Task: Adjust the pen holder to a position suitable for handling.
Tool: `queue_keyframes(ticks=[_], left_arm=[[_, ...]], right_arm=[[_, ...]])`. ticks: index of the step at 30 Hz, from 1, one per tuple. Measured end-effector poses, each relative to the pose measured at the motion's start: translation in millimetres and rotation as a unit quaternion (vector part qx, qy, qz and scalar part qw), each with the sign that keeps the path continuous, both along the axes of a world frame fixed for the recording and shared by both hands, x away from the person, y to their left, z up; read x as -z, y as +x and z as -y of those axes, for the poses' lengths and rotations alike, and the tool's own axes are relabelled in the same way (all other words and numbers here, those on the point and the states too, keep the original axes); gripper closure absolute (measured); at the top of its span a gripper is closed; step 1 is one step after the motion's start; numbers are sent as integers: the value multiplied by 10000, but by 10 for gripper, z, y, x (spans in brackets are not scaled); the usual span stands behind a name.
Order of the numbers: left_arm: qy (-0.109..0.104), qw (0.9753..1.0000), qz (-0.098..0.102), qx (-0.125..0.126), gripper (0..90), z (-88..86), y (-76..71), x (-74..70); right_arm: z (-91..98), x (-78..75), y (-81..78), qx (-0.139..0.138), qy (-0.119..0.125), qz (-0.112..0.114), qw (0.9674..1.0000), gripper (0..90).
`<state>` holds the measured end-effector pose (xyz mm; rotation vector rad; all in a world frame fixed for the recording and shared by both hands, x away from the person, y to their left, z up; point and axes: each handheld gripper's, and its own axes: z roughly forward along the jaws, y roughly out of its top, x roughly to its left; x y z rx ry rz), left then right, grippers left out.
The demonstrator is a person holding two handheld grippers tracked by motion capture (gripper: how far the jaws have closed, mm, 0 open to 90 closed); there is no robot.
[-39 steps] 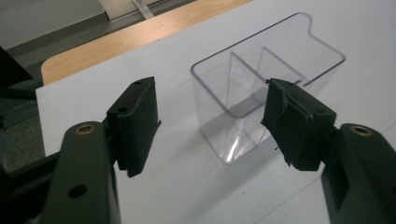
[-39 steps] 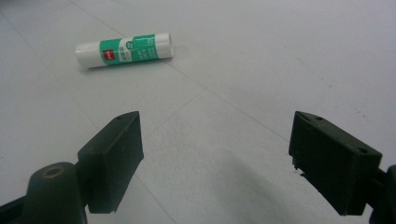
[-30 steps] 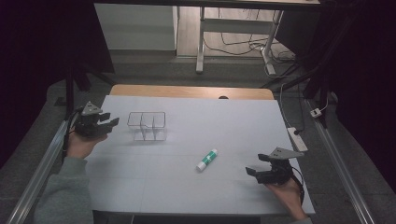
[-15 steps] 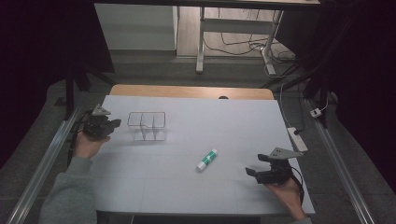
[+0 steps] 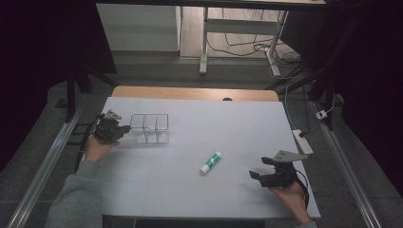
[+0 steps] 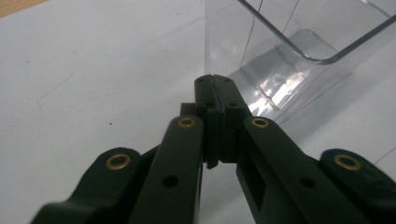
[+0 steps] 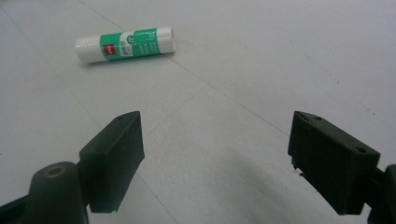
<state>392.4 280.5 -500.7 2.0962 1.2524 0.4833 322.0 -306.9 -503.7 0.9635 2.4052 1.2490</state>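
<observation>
A clear plastic organiser box [image 5: 150, 128] with dividers stands on the white table at the left. My left gripper [image 5: 124, 129] sits just left of it, low over the table, jaws shut with nothing between them. In the left gripper view the closed tips [image 6: 215, 81] point at the box's near corner [image 6: 299, 37], close to it. A green and white glue stick [image 5: 210, 163] lies on its side mid-table. My right gripper [image 5: 259, 168] rests at the front right, open and empty. In the right gripper view the glue stick [image 7: 125, 44] lies ahead and left of the open gripper [image 7: 215, 135].
The white table [image 5: 228, 123] has a wooden strip along its far edge. A power strip [image 5: 302, 141] lies at the right edge. Metal rails run along both sides, and a desk frame with cables stands beyond.
My left gripper has sunk toward the table and edged closer to the clear box, and its jaws have closed. The right gripper and the glue stick have stayed put.
</observation>
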Motion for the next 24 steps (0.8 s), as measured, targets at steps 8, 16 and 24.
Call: queue_keyframes(ticks=[8,16,24], left_arm=[[-41,10000,-83,26,886,32,35,37],[-40,10000,-64,-6,886,40,45,46],[-64,9999,-55,82,886,80,55,46]], right_arm=[[0,-1,1,-7,18,-1,10000,182],[-10,6,8,-6,-2,-38,10000,182],[-11,9,17,-19,64,-60,10000,183]])
